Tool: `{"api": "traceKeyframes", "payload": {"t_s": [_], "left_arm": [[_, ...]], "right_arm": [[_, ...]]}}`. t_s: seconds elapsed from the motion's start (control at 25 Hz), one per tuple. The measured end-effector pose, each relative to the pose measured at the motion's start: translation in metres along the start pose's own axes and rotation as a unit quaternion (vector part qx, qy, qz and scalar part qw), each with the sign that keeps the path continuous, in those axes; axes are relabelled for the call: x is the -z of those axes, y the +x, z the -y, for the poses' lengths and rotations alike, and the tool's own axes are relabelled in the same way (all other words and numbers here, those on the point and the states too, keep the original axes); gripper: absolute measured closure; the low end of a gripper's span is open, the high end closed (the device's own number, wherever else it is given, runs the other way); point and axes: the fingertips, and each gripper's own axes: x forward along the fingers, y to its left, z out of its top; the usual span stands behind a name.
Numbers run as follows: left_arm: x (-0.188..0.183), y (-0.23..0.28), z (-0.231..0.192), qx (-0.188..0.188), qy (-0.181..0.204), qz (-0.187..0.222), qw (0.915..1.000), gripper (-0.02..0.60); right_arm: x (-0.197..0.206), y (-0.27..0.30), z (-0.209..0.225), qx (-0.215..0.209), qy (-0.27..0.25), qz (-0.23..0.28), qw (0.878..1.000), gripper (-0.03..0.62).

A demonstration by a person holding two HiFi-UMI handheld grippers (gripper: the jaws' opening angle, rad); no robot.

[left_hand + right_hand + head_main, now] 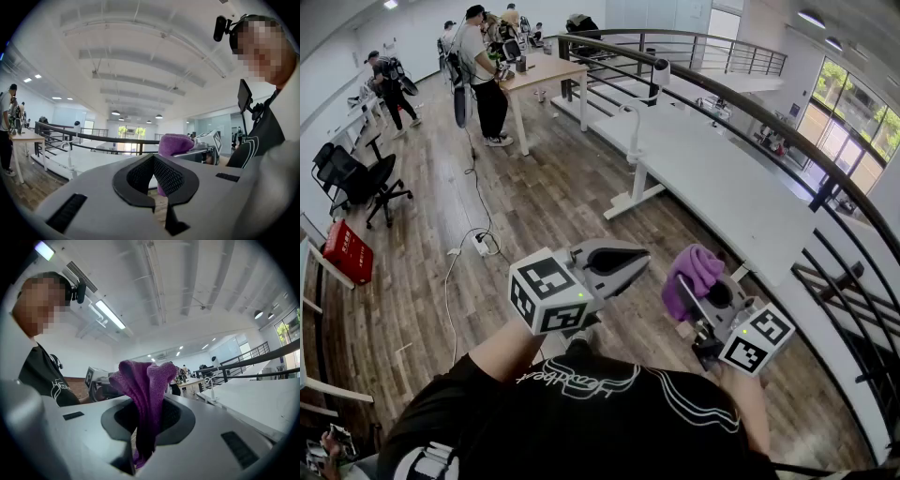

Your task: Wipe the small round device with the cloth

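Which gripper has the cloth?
The right gripper: its jaws are clamped on the purple cloth. The left gripper is shut with nothing between its jaws.

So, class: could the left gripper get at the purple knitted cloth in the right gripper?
Probably yes: only open air separates the left gripper from the purple knitted cloth, though its shut jaws must open first.
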Motion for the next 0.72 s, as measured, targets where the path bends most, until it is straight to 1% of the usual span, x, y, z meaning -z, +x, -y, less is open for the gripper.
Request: {"api": "traceKeyframes", "payload": {"t_s": [0.4,0.56,0.64,0.72], "left_arm": [[-0.004,0.013,-0.038,0.005,-0.013,0.001,0.9999,0.575],[0.003,0.022,-0.071,0.006,-0.027,0.002,0.9996,0.575],[0.009,0.028,-0.093,0.008,-0.035,-0.001,0.9993,0.575],[0.014,0.034,-0.119,0.011,-0.044,-0.005,0.999,0.575]], "right_arm": [[-0.001,0.028,0.028,0.004,0.009,-0.008,1.0,0.536],[0.006,0.047,0.053,0.015,0.022,-0.01,1.0,0.536],[0.01,0.062,0.069,0.019,0.032,-0.01,0.999,0.536],[0.013,0.081,0.085,0.02,0.029,-0.012,0.999,0.536]]}}
